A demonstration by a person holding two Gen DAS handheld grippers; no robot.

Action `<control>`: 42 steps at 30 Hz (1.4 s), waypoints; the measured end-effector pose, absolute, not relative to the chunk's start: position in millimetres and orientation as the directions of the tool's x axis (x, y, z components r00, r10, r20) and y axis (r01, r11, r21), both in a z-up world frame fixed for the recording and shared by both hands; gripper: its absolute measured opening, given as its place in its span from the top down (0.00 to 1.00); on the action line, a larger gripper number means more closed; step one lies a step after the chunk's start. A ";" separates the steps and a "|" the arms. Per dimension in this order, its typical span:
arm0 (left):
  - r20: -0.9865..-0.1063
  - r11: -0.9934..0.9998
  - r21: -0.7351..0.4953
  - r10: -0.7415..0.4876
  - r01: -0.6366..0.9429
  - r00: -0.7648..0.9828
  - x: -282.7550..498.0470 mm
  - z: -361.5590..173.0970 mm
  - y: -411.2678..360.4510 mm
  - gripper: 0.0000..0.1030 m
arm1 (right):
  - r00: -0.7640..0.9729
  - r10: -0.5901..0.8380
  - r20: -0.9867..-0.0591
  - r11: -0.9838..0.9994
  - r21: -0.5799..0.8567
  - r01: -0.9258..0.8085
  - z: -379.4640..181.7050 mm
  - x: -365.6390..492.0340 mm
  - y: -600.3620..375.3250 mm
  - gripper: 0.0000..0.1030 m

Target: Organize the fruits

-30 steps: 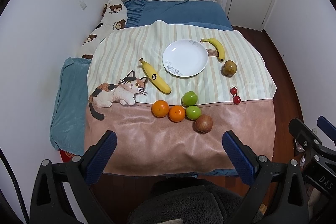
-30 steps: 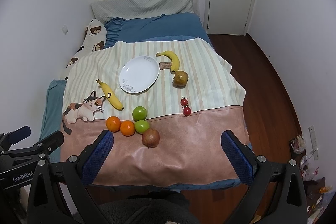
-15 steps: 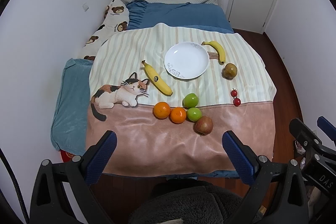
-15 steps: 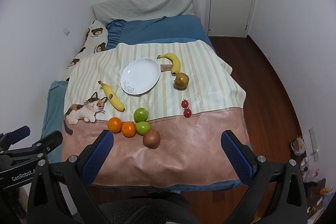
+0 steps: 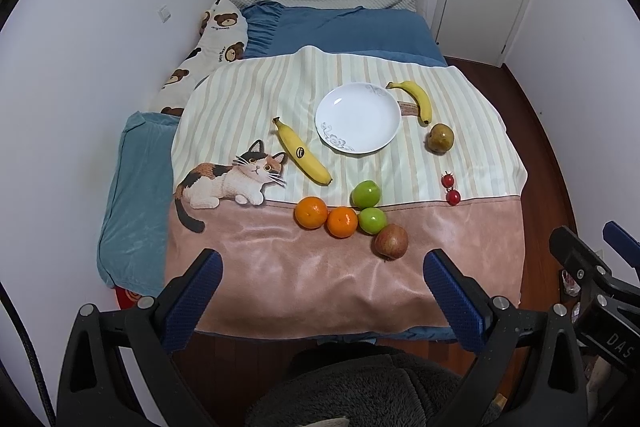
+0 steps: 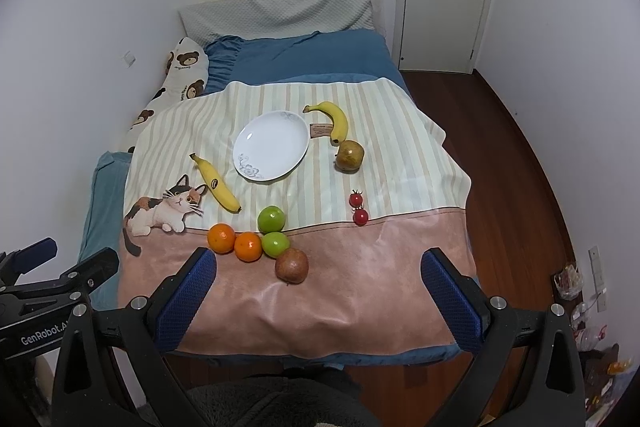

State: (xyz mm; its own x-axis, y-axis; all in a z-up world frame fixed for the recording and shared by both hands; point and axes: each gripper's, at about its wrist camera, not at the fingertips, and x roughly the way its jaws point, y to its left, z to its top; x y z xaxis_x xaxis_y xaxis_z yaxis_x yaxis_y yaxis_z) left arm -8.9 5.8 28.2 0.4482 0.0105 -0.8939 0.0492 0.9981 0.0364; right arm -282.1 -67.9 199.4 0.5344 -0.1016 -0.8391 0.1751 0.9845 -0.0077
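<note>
Plainly, nothing is on the plate [image 5: 357, 117] yet: it sits bare on the striped part of the blanket [image 5: 256, 87] on the bed [image 5: 340, 31], with all the fruit lying loose around it.

Ahead of and below both pairs of fingers is a tight cluster at the blanket's stripe-to-pink seam: two oranges [image 5: 311, 212] [image 5: 342, 221] touching, a green apple [image 5: 372, 220] beside them, a second green apple [image 5: 366, 193] just behind, and a red apple [image 5: 391, 241] nearest the foot of the bed. In the right wrist view the red apple [image 6: 291, 265] lies between the fingers' lines, slightly left of centre; in the left wrist view it falls right of centre. So I judge the right gripper [image 6: 318, 301] the better placed for the cluster, though the margin is small.

One banana [image 5: 302, 157] lies left of the plate, its long axis running diagonally from far-left to near-right, stem end away. A second banana [image 5: 416, 99] curves along the plate's right side, with a pear [image 5: 439, 137] at its near tip. Two cherry tomatoes [image 5: 450, 189] sit apart to the right.

Both grippers hang over the foot of the bed, well short of any fruit, fingers spread wide and empty; the left gripper [image 5: 318, 301] likewise holds nothing.

Readable writing: "GenRobot" on the left gripper's body in the right wrist view, "DAS" on the right gripper's body in the left wrist view. The left banana carries a dark oval sticker, and a brown tag [image 5: 408, 108] lies by the plate; the text on both is too small to read.
</note>
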 end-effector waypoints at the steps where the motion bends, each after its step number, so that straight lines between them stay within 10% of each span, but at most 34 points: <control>1: -0.894 0.998 0.036 0.010 0.049 0.448 -8.9 28.4 6.0 0.00 | 0.534 -0.103 -0.839 0.984 -0.009 0.176 199.3 -281.9 -67.8 0.00; 27: -0.897 0.999 0.024 0.009 0.028 0.443 15.7 12.5 30.2 0.00 | 0.530 -0.095 -0.843 0.980 0.014 0.197 177.7 -263.7 -55.3 0.00; 42: -0.975 0.937 -0.169 -0.115 -0.306 0.189 177.6 -138.3 98.5 0.00 | 0.437 -0.084 -0.896 0.970 0.028 0.243 83.0 -81.9 -128.2 0.00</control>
